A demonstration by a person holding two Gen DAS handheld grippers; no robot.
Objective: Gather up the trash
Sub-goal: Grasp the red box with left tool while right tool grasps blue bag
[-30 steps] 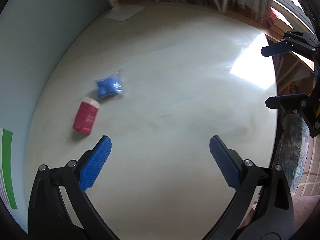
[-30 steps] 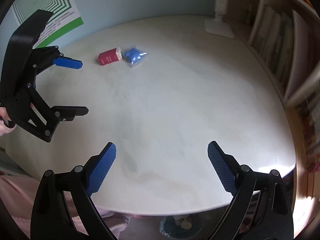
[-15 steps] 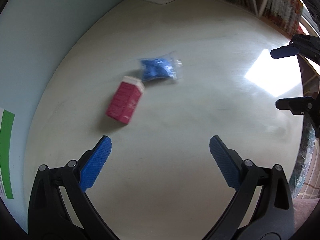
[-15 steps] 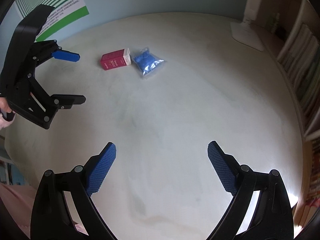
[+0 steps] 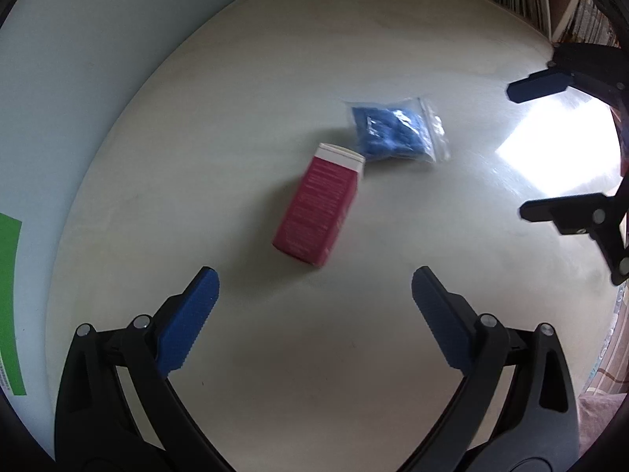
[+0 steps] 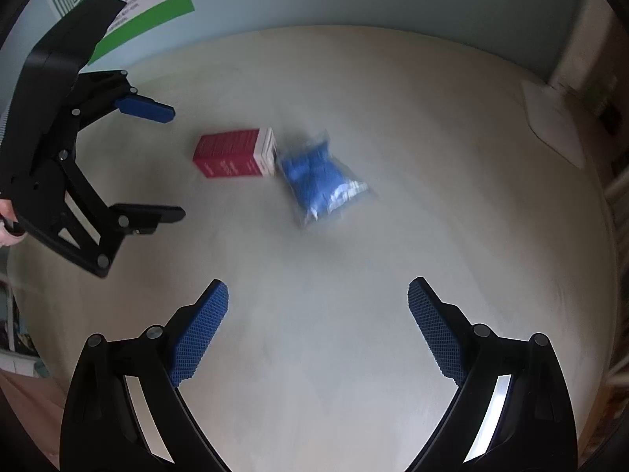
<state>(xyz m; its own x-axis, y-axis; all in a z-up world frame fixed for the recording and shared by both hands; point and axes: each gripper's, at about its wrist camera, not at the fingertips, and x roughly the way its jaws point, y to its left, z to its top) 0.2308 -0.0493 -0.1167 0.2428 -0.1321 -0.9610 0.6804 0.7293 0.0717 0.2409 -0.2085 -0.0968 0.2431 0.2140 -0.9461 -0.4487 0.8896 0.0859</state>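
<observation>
Left wrist: red carton lying flat, white end touching clear bag of blue stuff. Left gripper and right gripper both spread wide, empty.

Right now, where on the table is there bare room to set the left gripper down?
Bare tabletop lies between the left gripper and the red carton, and left of the carton toward the wall. It is crowded where the carton meets the blue bag, with the right gripper just beyond.
</observation>
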